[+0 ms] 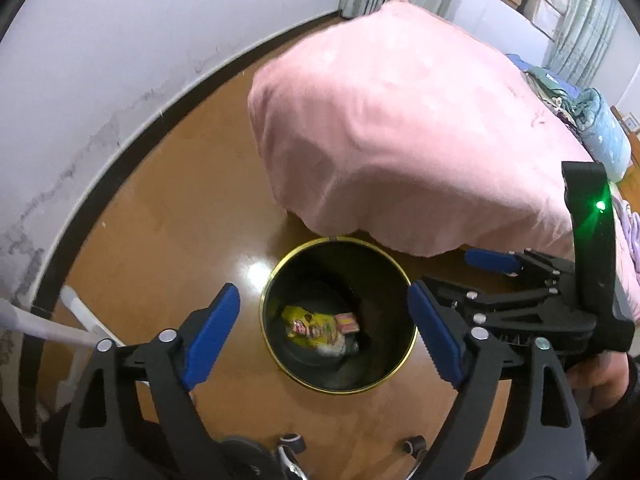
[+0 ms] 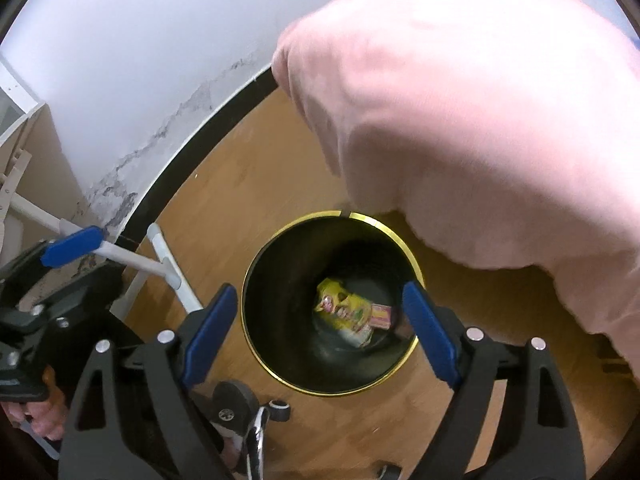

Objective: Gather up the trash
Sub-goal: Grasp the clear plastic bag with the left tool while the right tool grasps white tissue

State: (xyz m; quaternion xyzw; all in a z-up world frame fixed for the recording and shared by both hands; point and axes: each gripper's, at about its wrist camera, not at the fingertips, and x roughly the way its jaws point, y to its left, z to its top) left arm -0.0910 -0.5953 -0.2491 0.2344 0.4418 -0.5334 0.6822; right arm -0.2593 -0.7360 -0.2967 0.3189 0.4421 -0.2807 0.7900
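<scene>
A round black bin with a gold rim (image 1: 340,238) stands on the wooden floor, seen from above in both wrist views. On its bottom lie a crumpled yellow wrapper (image 1: 312,326) and a small pink packet (image 1: 347,322). My left gripper (image 1: 326,320) hangs open over the bin's mouth with nothing between its blue pads. The right gripper (image 2: 320,316) is likewise open and empty above the bin rim (image 2: 304,218), with the yellow wrapper (image 2: 348,308) and pink packet (image 2: 382,315) below it. Each gripper shows at the edge of the other's view.
A bed under a pink cover (image 1: 400,128) overhangs the floor just behind the bin. A white wall with black skirting (image 1: 132,148) curves along the left. A white metal frame (image 2: 168,264) stands left of the bin, and chair castors (image 1: 292,442) sit near the bottom edge.
</scene>
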